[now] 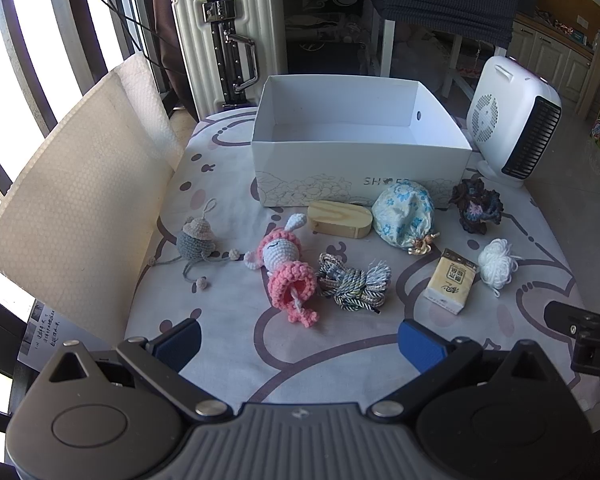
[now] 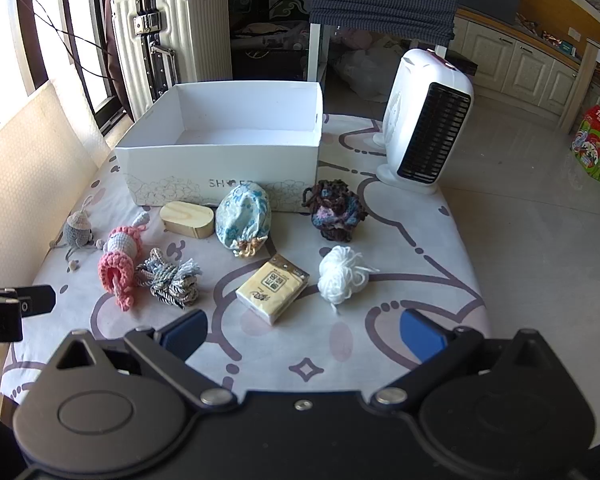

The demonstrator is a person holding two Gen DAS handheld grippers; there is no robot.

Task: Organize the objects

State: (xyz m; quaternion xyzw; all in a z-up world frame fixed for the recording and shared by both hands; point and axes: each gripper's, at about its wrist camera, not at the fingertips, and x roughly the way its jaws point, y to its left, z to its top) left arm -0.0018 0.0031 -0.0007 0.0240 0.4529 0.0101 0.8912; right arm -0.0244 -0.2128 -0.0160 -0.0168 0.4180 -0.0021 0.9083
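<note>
An empty white shoe box (image 1: 360, 172) (image 2: 220, 168) stands open at the back of the patterned table. In front of it lie a grey crochet mouse (image 1: 194, 240) (image 2: 78, 230), a pink crochet bunny doll (image 1: 286, 268) (image 2: 120, 260), a grey rope bundle (image 1: 354, 284) (image 2: 170, 280), a wooden oval box (image 1: 340, 218) (image 2: 188, 218), a blue floral pouch (image 1: 404, 214) (image 2: 242, 216), a yellow tissue pack (image 1: 452, 280) (image 2: 274, 288), white yarn (image 1: 496, 262) (image 2: 342, 274) and dark yarn (image 1: 476, 206) (image 2: 336, 210). My left gripper (image 1: 300, 344) is open and empty near the front edge. My right gripper (image 2: 304, 336) is open and empty, just before the tissue pack.
A white fan heater (image 1: 514, 120) (image 2: 426, 116) stands at the table's back right corner. A white suitcase (image 1: 224, 36) (image 2: 168, 36) stands behind the box. A padded bubble-wrap panel (image 1: 80, 184) borders the table's left side. The floor drops off to the right.
</note>
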